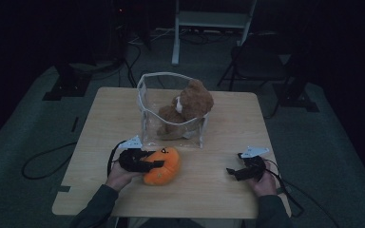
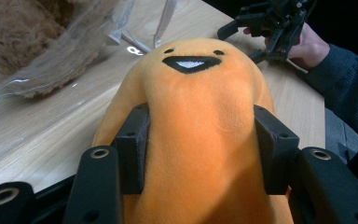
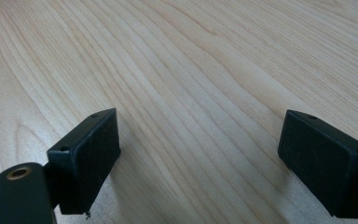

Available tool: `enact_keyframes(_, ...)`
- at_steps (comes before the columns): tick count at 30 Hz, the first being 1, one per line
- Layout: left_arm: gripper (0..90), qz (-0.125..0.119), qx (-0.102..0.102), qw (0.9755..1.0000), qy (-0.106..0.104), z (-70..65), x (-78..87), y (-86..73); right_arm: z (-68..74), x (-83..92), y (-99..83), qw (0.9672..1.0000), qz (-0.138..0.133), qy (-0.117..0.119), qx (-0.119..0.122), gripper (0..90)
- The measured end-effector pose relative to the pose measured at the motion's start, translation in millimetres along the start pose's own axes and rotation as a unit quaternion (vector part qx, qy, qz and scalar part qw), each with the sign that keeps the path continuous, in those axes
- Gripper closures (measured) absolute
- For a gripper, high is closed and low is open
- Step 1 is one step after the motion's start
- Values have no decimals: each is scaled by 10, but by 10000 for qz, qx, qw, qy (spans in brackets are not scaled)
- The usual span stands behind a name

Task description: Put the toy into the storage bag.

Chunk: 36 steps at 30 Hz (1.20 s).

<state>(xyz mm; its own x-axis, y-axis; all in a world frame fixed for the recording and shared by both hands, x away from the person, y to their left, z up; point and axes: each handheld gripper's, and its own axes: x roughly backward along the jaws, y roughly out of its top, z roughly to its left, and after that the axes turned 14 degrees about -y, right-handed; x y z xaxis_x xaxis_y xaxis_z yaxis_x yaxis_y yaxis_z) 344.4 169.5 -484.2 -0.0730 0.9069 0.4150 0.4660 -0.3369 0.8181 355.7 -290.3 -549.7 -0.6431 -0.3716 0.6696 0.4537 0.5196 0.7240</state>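
An orange plush toy (image 1: 164, 166) with a black smiling mouth lies on the wooden table (image 1: 100, 128) near the front. My left gripper (image 1: 156, 159) is shut on it. In the left gripper view both pads (image 2: 133, 149) press into the sides of the orange plush toy (image 2: 200, 107), which bulges between them. Behind it stands a clear plastic bag (image 1: 147, 107) with a brown teddy bear (image 1: 192, 102) leaning out over its rim. My right gripper (image 1: 233, 173) rests low at the table's front right, open, with bare wood (image 3: 200, 93) between its jaws.
The bag (image 2: 74, 51) with the bear (image 2: 23, 32) lies just left of the toy in the left gripper view, where the right gripper (image 2: 261, 28) shows farther off. Cables (image 1: 43, 164) trail on the floor at left. A white stand (image 1: 209, 21) and a dark chair (image 1: 259, 61) are behind the table.
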Motion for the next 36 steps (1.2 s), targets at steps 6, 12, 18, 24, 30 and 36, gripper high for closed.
enact_keyframes(6,477,-77,-29,10000,48,-5,44,21,0,0,0,10000,1,1,-3,119)
enact_keyframes(12,477,-188,-71,9997,133,-19,131,56,0,0,0,10000,0,1,0,119)
enact_keyframes(18,476,-285,-98,9993,217,-33,204,86,0,0,0,10000,-1,0,2,119)
enact_keyframes(24,476,-311,-169,9990,266,-54,252,119,0,0,0,10000,1,0,3,119)
enact_keyframes(30,477,-358,-219,9986,310,-76,295,149,-1,0,0,10000,1,-2,8,119)
enact_keyframes(36,476,-410,-283,9981,362,-99,351,193,-1,0,0,10000,1,-3,7,119)
